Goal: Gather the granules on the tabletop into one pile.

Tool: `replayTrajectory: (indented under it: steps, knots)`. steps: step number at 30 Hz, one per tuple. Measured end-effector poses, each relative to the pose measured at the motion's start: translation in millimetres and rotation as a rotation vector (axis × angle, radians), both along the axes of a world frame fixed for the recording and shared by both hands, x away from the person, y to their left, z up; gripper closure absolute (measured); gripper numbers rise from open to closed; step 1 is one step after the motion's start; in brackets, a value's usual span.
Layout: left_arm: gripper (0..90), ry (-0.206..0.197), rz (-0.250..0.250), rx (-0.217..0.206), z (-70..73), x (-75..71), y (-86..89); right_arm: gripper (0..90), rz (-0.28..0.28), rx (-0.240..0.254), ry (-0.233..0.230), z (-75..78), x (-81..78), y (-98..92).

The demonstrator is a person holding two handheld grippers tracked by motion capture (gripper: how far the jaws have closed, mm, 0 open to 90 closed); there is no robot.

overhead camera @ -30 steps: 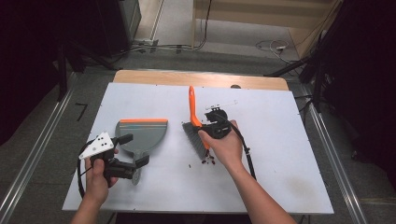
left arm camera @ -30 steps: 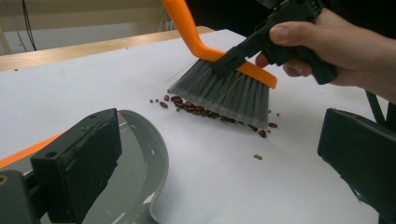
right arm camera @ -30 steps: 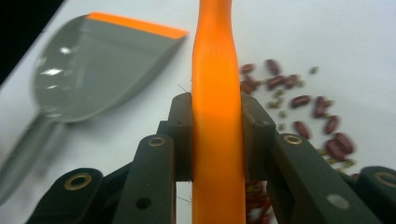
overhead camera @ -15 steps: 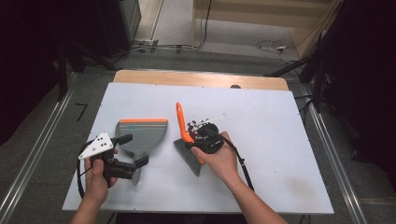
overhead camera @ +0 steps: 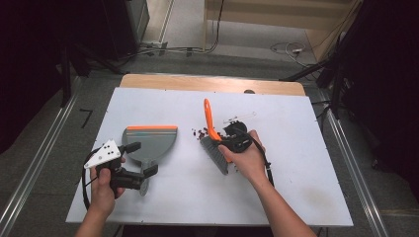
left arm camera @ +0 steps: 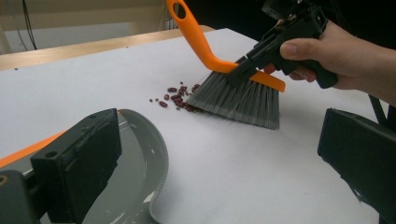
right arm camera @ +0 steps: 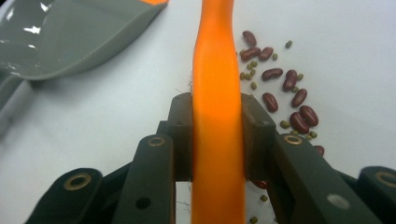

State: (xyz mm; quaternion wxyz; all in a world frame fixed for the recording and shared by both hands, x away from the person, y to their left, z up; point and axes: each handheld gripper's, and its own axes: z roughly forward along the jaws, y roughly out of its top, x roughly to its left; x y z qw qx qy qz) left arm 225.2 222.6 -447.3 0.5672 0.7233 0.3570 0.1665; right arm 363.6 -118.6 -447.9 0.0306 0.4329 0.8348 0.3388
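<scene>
Right gripper pinches the brush by its stiff, slick orange handle near the head; soft bristles splay on the table beside loose beans, dustpan near.

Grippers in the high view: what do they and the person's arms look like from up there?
Both are black pistol-style tools. The left gripper carries a white three-cornered plate with dark dots and a black looping cable. The right gripper is black too, its cable trailing along the wrist. Both forearms are bare, with no sleeves or gloves visible.
</scene>
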Motion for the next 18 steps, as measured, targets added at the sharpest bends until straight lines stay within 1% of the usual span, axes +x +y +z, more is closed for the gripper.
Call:
replayTrajectory:
  steps: [1, 2, 3, 4, 5, 8, 10, 11, 15, 16, 18]
  knots:
    - [0.0, 0.002, -0.001, -0.001, -0.1, 0.3, 0.3, 68.8, -0.022, 0.032, 0.006, 6.3, 1.5, 2.2]
    - [0.0, 0.003, 0.0, 0.0, -0.1, 0.3, 0.2, 68.8, -0.022, 0.032, 0.006, 6.3, 1.5, 2.2]
    - [0.0, 0.002, 0.0, -0.002, -0.3, 0.3, -0.2, 68.8, -0.029, 0.056, 0.009, 11.2, 4.0, 6.7]
    - [0.0, 0.002, -0.001, -0.002, -0.3, 0.3, -0.5, 68.8, -0.041, 0.066, 0.008, 13.4, 5.4, 11.6]
    - [0.0, 0.001, -0.002, -0.001, -0.2, 0.3, -0.8, 68.8, -0.041, 0.066, 0.008, 13.4, 5.4, 11.6]
    - [0.0, 0.0, -0.002, 0.002, 0.4, -0.2, -0.4, 68.8, -0.049, 0.067, 0.005, 15.7, 11.3, 31.5]
    - [0.0, 0.0, -0.001, 0.0, 0.5, -0.5, 0.6, 68.8, -0.064, 0.065, 0.018, 13.1, 18.3, 44.7]
    - [0.0, -0.001, -0.002, -0.001, 0.4, -0.4, 1.2, 68.8, -0.08, 0.074, 0.036, 10.2, 24.0, 51.6]
    - [0.0, 0.001, 0.001, -0.008, -0.5, 0.0, 3.5, 68.8, -0.133, 0.1, 0.082, 0.0, 40.3, 65.6]
    - [0.0, 0.001, 0.001, -0.004, -0.5, 0.1, 4.0, 68.9, -0.152, 0.095, 0.085, -3.3, 44.3, 68.5]
    - [0.0, 0.003, 0.0, -0.008, -1.1, 0.0, 3.8, 68.8, -0.183, 0.084, 0.074, -7.0, 48.7, 70.7]
